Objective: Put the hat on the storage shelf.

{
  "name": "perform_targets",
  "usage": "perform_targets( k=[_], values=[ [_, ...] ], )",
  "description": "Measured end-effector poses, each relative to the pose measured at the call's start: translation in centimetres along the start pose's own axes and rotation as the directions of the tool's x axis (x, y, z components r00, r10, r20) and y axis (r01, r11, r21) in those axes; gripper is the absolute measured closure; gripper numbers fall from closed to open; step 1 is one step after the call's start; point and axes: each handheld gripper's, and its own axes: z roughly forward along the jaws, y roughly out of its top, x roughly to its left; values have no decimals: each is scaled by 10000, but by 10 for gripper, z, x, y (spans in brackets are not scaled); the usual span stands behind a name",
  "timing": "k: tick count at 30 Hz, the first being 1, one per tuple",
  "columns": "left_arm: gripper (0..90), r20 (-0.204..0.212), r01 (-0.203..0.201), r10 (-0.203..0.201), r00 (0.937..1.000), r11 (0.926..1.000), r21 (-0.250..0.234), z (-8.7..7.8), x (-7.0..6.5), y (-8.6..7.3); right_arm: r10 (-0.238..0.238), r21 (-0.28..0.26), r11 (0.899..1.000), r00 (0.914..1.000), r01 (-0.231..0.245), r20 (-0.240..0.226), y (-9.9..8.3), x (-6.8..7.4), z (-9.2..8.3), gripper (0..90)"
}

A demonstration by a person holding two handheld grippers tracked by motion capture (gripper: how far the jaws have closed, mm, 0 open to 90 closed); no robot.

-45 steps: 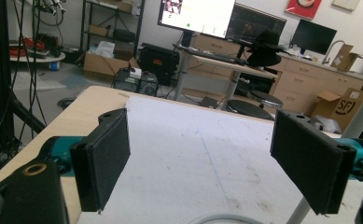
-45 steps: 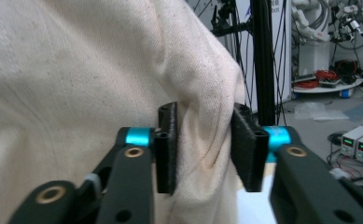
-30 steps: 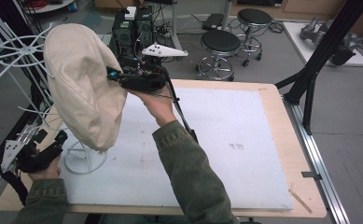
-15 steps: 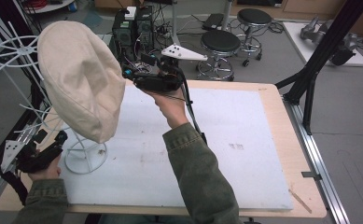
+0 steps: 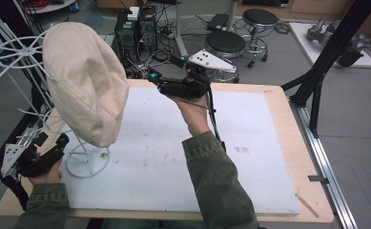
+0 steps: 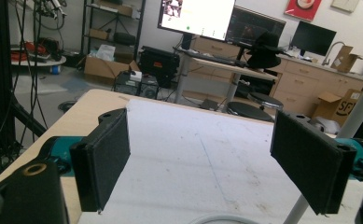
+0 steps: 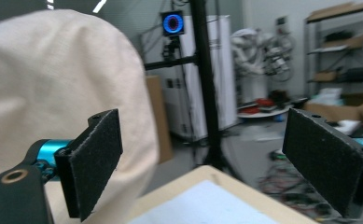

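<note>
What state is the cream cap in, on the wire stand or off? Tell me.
On. The cream cap hangs over the white wire stand, and the right gripper, with its jaws just opened wide and nothing between them, is apart from it.

Left gripper (image 6: 202,163): two black padded jaws standing wide apart, nothing between them, teal fittings at each base. Desk (image 6: 83,112): pale wood edge carrying a white mat (image 6: 193,154) with faint scuffs; a curved white wire base (image 6: 221,219) and slanted white rod (image 6: 356,116) at lower right. Background: monitors (image 6: 195,16), cardboard boxes, round stool (image 6: 249,111), wooden drawers.
</note>
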Motion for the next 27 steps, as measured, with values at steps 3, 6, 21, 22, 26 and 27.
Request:
perform_targets(
  k=[3,6,21,22,26,27],
  values=[
    [200,0,-12,12,10000,10000,-7,0,0,0,-175,12,9998,9993,175,340,0,-2,-8,106],
    [200,-4,-12,12,10000,10000,-26,0,-1,0,-227,24,9997,9982,226,564,0,-4,-16,106],
    [200,-8,-55,55,10000,10000,-39,-1,-2,1,-587,569,9972,9778,481,2011,-24,-13,-78,106],
    [200,2,-54,54,10000,10000,-33,-1,-2,1,-597,639,9968,9750,470,2141,-27,-15,-84,106],
    [200,10,-78,79,10000,10000,-41,-1,-4,0,-458,817,9963,9651,255,2577,-37,-22,-106,106],
    [200,9,-15,15,10000,10000,-56,-1,-4,0,-420,851,9962,9629,199,2667,-39,-24,-110,106]
  ],
)
